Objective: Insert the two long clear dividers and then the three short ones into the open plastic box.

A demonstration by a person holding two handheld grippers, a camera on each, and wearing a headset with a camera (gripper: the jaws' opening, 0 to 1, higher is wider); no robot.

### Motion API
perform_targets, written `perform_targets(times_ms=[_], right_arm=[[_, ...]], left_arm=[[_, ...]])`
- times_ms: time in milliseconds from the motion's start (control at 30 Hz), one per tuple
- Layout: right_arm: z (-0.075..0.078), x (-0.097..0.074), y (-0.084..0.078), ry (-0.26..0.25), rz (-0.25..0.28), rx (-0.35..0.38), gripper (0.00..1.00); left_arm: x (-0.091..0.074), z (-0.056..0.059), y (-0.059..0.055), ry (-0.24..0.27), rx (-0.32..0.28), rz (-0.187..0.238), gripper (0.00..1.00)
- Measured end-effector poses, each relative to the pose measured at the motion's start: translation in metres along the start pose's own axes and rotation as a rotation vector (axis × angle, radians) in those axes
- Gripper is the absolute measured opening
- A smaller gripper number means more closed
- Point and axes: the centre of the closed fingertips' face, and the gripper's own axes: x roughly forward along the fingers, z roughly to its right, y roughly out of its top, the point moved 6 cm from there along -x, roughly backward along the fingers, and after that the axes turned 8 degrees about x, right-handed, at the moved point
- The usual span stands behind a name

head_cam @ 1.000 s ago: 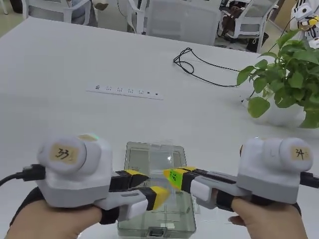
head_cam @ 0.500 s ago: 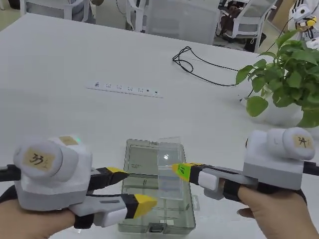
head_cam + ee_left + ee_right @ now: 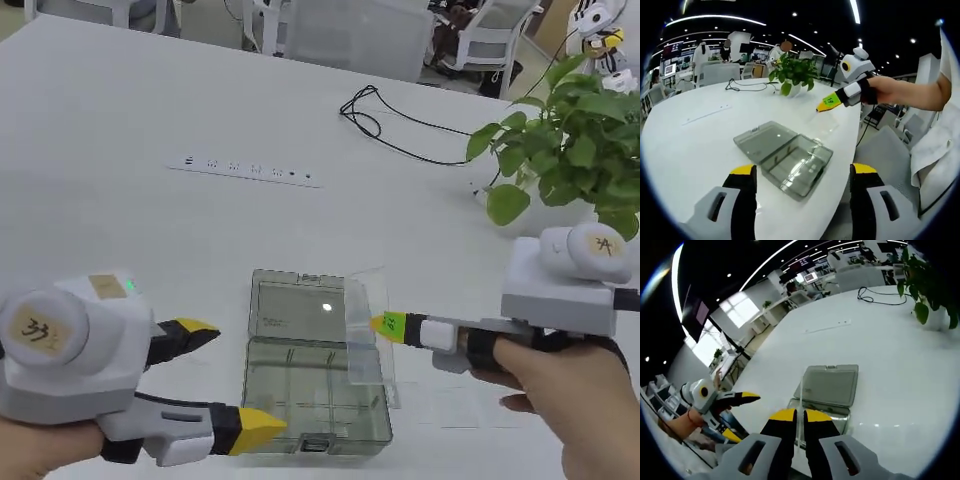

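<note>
The open smoky plastic box [image 3: 310, 395] lies near the table's front edge, its lid [image 3: 298, 305] folded back flat. My right gripper [image 3: 383, 323] hovers just right of the box, shut on a clear divider [image 3: 362, 345] that hangs tilted over the box's right side. In the right gripper view its jaws [image 3: 799, 412] pinch a thin clear edge above the box [image 3: 829, 386]. My left gripper [image 3: 232, 376] is open at the box's left, holding nothing. In the left gripper view the box [image 3: 785, 155] lies ahead of the spread jaws. More clear dividers [image 3: 452, 405] lie flat to the right of the box.
A white power strip [image 3: 245, 168] lies across the middle of the table. Behind it a black cable [image 3: 400, 125] is coiled. A potted plant [image 3: 560, 150] stands at the right edge. Chairs line the far side of the table.
The two grippers, close together over the box a second ago, have drawn apart. The left one went left and spread wider; the right one went right with the divider.
</note>
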Motion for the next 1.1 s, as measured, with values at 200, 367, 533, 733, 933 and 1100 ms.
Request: perform_targets(times_ms=[200, 367, 533, 733, 933, 1100], right_arm=[[0.006, 0.003, -0.004, -0.056, -0.044, 0.035, 0.07], [0.006, 0.006, -0.01, -0.091, -0.083, 0.078, 0.07], [0.006, 0.01, -0.015, -0.122, -0.116, 0.104, 0.07], [0.01, 0.016, -0.022, -0.166, -0.155, 0.131, 0.07], [0.016, 0.023, -0.031, -0.204, -0.195, 0.15, 0.07], [0.02, 0.029, -0.035, -0.231, -0.218, 0.166, 0.06]], left_arm=[[-0.002, -0.001, -0.007, -0.023, 0.024, -0.018, 0.86], [-0.002, -0.003, -0.01, -0.045, 0.038, -0.02, 0.91], [-0.003, -0.005, -0.015, -0.077, 0.059, -0.03, 0.94], [-0.005, -0.009, -0.018, -0.098, 0.08, -0.031, 0.98], [-0.004, -0.008, -0.021, -0.118, 0.088, -0.038, 0.99], [-0.003, -0.005, -0.021, -0.131, 0.082, -0.024, 0.99]])
